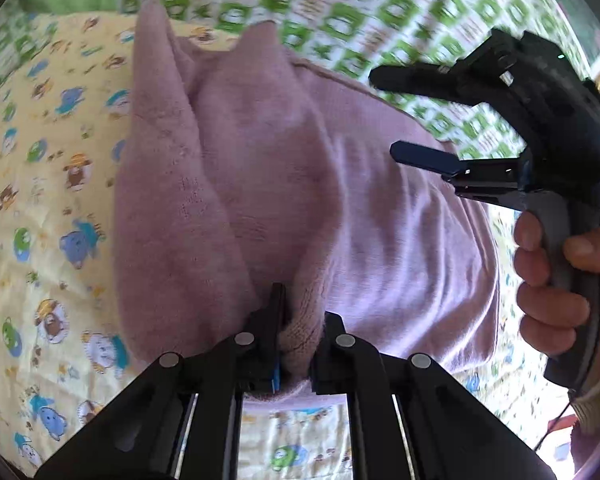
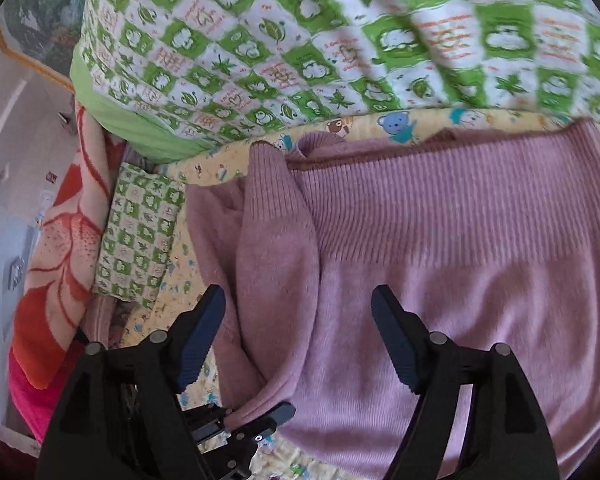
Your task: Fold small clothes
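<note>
A pink knitted sweater [image 1: 260, 160] lies spread on a yellow bed sheet, its ribbed hem [image 2: 440, 200] toward the far side. One sleeve [image 2: 276, 240] lies folded over the body. My left gripper [image 1: 302, 312] is shut on a bunched fold at the sweater's near edge, and the cloth rises in ridges from the pinch. That left gripper [image 2: 256, 420] also shows low in the right wrist view, clamped on the same edge. My right gripper [image 2: 298, 294] hovers open above the sweater with nothing between its fingers. In the left wrist view this right gripper [image 1: 384, 114] sits at the right, gripped by a hand [image 1: 552, 272].
The yellow cartoon-print sheet [image 1: 40, 160] covers the bed. A green and white checked quilt [image 2: 340, 40] is heaped along the far side. A small checked pillow [image 2: 140, 236] and an orange floral blanket [image 2: 60, 240] lie at the left, by a wall.
</note>
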Demonstrator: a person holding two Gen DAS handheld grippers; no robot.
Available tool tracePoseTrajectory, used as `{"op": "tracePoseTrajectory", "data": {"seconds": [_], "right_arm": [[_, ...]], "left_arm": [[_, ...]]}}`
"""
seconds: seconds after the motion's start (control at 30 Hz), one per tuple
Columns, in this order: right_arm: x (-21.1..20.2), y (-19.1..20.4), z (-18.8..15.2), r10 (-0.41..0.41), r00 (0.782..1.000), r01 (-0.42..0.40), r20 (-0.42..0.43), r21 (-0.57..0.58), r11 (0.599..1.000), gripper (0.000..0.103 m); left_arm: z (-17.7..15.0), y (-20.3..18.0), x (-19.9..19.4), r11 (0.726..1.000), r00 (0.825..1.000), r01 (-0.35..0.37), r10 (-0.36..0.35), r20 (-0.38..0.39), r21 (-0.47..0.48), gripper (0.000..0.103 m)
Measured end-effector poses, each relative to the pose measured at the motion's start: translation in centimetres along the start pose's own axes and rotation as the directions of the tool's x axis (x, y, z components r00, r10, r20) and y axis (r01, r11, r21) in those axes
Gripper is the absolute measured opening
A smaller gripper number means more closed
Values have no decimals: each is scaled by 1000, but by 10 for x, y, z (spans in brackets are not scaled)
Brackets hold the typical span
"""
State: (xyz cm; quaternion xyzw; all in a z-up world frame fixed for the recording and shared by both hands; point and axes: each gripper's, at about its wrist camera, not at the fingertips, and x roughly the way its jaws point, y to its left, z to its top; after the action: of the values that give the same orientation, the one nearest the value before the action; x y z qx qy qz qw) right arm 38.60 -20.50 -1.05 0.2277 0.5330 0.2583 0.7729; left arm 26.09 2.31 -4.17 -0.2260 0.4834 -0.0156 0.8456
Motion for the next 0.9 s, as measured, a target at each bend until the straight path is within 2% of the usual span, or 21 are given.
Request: {"op": "tracePoseTrajectory", "data": {"seconds": [0.07, 0.17, 0.3, 0.4, 0.47, 0.57, 0.63, 0.77, 0.87, 0.9], "right_arm": [[15, 5, 5, -15, 1000, 15, -20, -17, 1000, 76], [36, 17, 12, 3, 999, -5, -49, -35, 999, 76], [56, 39, 16, 22, 997, -26, -70, -63, 998, 76], [64, 55, 19, 43, 997, -49, -67, -93, 994, 76], [69, 62, 22, 54, 996, -62, -70, -107, 992, 76], [84, 75, 26, 68, 993, -79, -91, -123, 989, 76], [94, 84, 30, 72, 993, -84, -92, -139, 987, 76], [112, 102, 41, 82, 995, -91, -58, -164, 982, 76], [119, 110, 46, 69, 997, -75, -40, -163, 984, 76], [120, 113, 46, 70, 997, -76, -43, -163, 984, 76]], "left_arm": [[-1, 11, -4, 1000, 1000, -4, 4, 4, -17, 8], [-2, 27, -17, 998, 1000, -8, 9, 25, -62, 8], [-6, 68, -45, 988, 994, -69, 79, 70, -137, 8], [-12, 111, -52, 964, 988, -117, 136, 66, -240, 9], [-17, 141, -51, 943, 988, -127, 148, 48, -308, 9], [-22, 166, -47, 919, 994, -83, 105, 37, -385, 11], [-22, 169, -46, 914, 994, -77, 99, 36, -398, 13], [-27, 163, -51, 913, 994, -77, 100, 36, -401, 19], [-33, 164, -55, 902, 994, -86, 108, 29, -424, 32], [-41, 167, -62, 898, 993, -95, 116, 23, -431, 42]]}}
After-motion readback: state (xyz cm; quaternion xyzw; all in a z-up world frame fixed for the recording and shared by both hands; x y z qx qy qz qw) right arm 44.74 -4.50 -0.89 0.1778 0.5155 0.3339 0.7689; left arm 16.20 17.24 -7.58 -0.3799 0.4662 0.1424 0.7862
